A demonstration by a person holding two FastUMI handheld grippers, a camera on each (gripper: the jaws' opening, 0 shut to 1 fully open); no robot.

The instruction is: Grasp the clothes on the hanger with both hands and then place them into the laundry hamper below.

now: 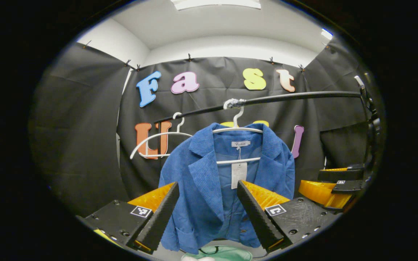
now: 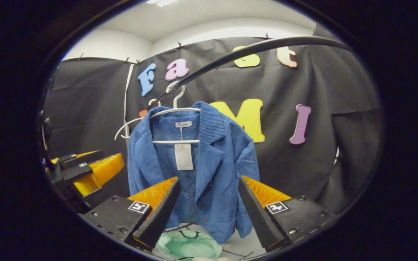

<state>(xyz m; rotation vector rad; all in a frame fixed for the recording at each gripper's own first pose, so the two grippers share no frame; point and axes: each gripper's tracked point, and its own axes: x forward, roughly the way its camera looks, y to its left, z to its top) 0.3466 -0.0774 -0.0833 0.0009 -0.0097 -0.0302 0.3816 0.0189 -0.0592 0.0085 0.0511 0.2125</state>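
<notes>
A blue corduroy jacket (image 1: 209, 181) (image 2: 209, 170) with a paper tag hangs on a white hanger (image 1: 236, 129) (image 2: 174, 108) from a black rail (image 1: 289, 97) (image 2: 238, 52). My left gripper (image 1: 207, 183) is open, short of the jacket, with its fingers framing the jacket's front. Also open, my right gripper (image 2: 209, 179) frames the jacket's lower front from a little way off. Each gripper appears at the side of the other's view: the right gripper (image 1: 339, 185) and the left gripper (image 2: 85, 168). A pale green hamper (image 1: 223, 253) (image 2: 189, 244) lies below the jacket.
An empty white hanger (image 1: 151, 145) (image 2: 129, 127) hangs on the same rail, to the left of the jacket. Black cloth walls close in the booth behind and on both sides. The rail's upright stand (image 1: 367, 105) is at the far right of the left gripper view.
</notes>
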